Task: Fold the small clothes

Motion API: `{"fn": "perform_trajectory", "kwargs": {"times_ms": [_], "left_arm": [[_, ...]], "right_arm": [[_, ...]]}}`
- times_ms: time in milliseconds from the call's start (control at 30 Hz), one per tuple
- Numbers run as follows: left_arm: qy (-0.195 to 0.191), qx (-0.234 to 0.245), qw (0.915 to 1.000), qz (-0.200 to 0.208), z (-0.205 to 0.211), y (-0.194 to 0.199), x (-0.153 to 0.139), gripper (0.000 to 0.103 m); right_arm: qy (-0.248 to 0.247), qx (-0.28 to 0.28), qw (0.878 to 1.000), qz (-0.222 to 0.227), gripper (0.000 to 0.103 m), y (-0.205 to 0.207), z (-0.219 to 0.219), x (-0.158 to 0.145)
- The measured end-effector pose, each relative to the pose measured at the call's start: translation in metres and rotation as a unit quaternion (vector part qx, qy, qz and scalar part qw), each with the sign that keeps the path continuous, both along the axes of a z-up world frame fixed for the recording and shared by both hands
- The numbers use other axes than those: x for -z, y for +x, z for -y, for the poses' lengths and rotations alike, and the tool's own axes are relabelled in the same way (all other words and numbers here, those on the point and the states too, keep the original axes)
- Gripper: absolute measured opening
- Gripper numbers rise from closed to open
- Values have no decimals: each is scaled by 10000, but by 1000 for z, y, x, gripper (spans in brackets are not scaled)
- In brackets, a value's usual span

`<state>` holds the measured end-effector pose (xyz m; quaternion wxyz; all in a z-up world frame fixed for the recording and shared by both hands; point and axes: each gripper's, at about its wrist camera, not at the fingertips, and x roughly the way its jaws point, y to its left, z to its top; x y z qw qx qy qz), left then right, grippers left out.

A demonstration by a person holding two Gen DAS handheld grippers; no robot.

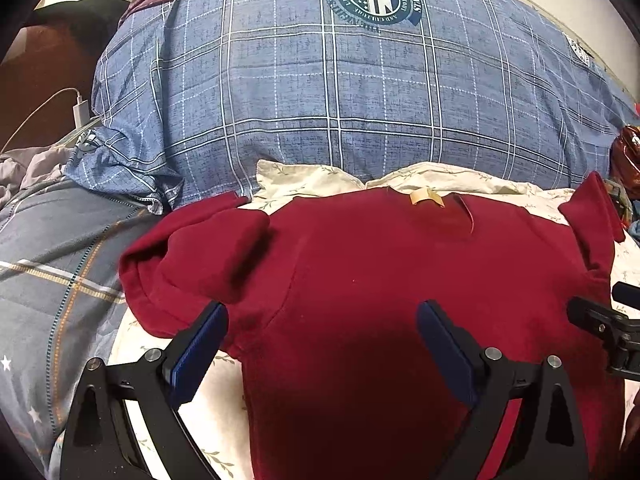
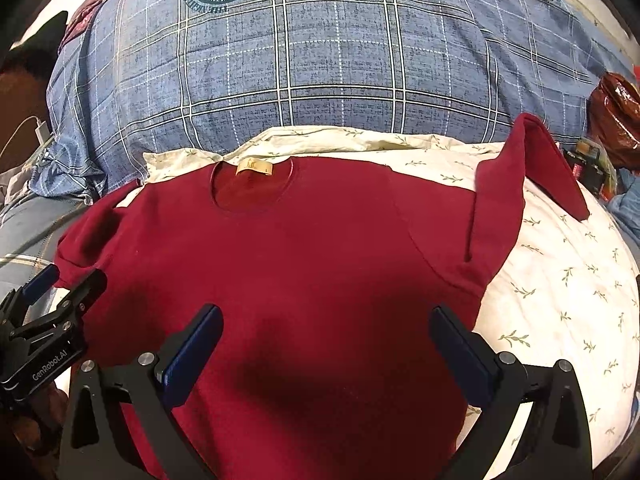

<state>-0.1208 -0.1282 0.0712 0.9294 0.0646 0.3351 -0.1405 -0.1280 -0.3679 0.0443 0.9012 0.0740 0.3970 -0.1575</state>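
Note:
A dark red sweatshirt (image 1: pixel 380 272) lies flat, neck away from me, on a white leaf-print pillow (image 1: pixel 208 404); it also shows in the right wrist view (image 2: pixel 304 256). A tan label (image 2: pixel 255 168) sits inside its collar. Its left sleeve (image 1: pixel 200 256) is bunched and folded inward. Its right sleeve (image 2: pixel 516 176) sticks up and out over the pillow. My left gripper (image 1: pixel 322 316) is open and empty above the shirt's left body. My right gripper (image 2: pixel 326 318) is open and empty above the shirt's lower middle. Each gripper shows at the edge of the other's view.
A big blue plaid duvet (image 1: pixel 360 92) with a round emblem rises behind the shirt. A grey plaid cover (image 1: pixel 52 264) lies at the left. A white charger and cable (image 1: pixel 80 110) lie at far left. A shiny red-brown bag (image 2: pixel 616 108) and small clutter sit at the right.

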Motion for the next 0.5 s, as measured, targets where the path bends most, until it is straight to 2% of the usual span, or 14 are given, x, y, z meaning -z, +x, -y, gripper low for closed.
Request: {"fn": "perform_trajectory", "kwargs": {"times_ms": [300, 500], "left_arm": [[-28, -41, 10000, -38, -1, 2, 0, 95], [-34, -75, 10000, -57, -2, 4, 0, 95]], "right_arm": [[-126, -93, 9998, -112, 103, 4, -12, -1], [12, -148, 9998, -158, 103, 6, -18, -8]]}}
